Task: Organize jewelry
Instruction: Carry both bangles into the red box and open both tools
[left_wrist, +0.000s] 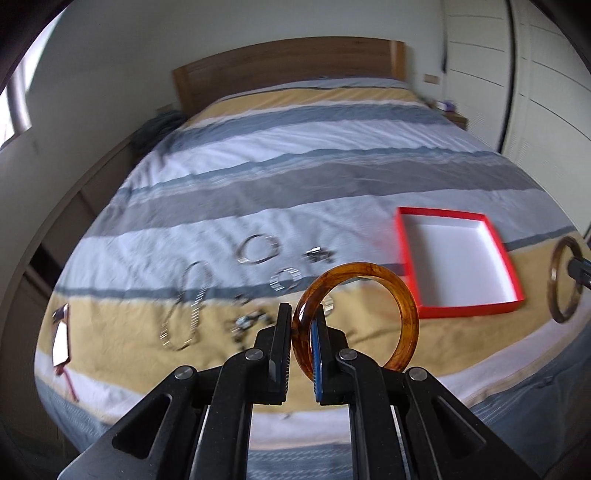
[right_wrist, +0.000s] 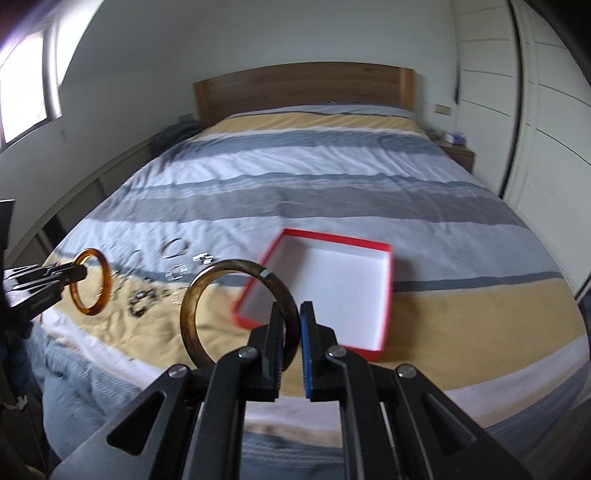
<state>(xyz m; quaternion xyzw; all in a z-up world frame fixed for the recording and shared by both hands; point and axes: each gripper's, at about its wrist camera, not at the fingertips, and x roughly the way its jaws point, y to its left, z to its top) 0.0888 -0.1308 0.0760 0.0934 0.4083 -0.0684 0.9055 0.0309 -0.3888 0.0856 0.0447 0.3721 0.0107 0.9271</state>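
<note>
My left gripper (left_wrist: 302, 314) is shut on an amber bangle (left_wrist: 402, 306), held upright above the bed; the same bangle (right_wrist: 105, 273) and left gripper (right_wrist: 75, 275) show at the left of the right wrist view. My right gripper (right_wrist: 292, 314) is shut on a dark olive-brown bangle (right_wrist: 192, 295), which also appears at the right edge of the left wrist view as a brown bangle (left_wrist: 554, 280). An open red box (left_wrist: 410, 251) with a white inside lies on the bedspread, and the red box (right_wrist: 384, 295) sits just beyond the right gripper. Several silver bracelets (left_wrist: 258, 249) and chains (left_wrist: 188, 306) lie left of the box.
The striped bedspread (left_wrist: 295, 166) covers a bed with a wooden headboard (left_wrist: 288, 70). A small card with a red ribbon (left_wrist: 61, 339) lies at the bed's left edge. White wardrobe doors (right_wrist: 535, 110) stand at the right, a nightstand (right_wrist: 458, 151) beside the headboard.
</note>
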